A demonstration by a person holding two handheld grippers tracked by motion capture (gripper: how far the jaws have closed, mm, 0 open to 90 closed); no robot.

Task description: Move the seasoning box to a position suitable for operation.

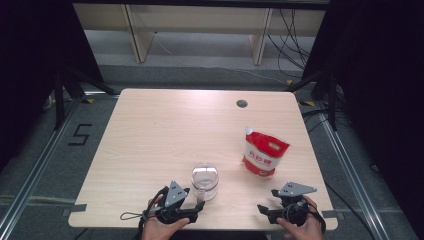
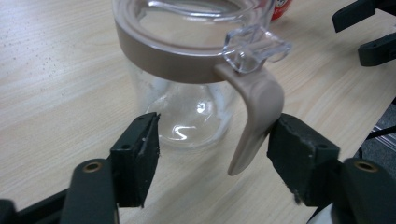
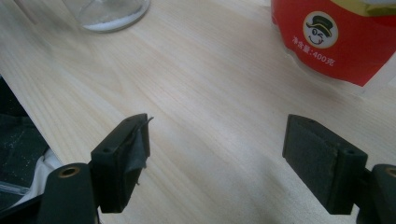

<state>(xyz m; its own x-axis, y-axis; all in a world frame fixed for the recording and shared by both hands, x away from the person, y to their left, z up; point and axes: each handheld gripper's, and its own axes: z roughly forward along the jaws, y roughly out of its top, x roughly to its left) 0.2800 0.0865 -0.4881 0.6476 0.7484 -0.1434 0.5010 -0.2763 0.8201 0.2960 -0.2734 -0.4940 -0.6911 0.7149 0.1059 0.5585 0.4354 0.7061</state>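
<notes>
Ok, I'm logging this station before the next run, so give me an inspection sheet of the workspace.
Surface: light wood table, round grommet hole near the far edge.
Job's things: clear glass jar with beige lid ring and handle, upright near the front edge; red and white pouch to its right.
Clutter: nothing seen.
Grippers: left claw open, jar handle between its pads, one pad close against it; right claw open over bare wood.
Cables: one trails from the left claw; several hang behind the table.
Surroundings: dark curtains, wooden bench legs, floor mark "5".

A lab: black curtains [image 1: 30,75] and floor rails [image 1: 35,165] surround the table [image 1: 165,130].
</notes>
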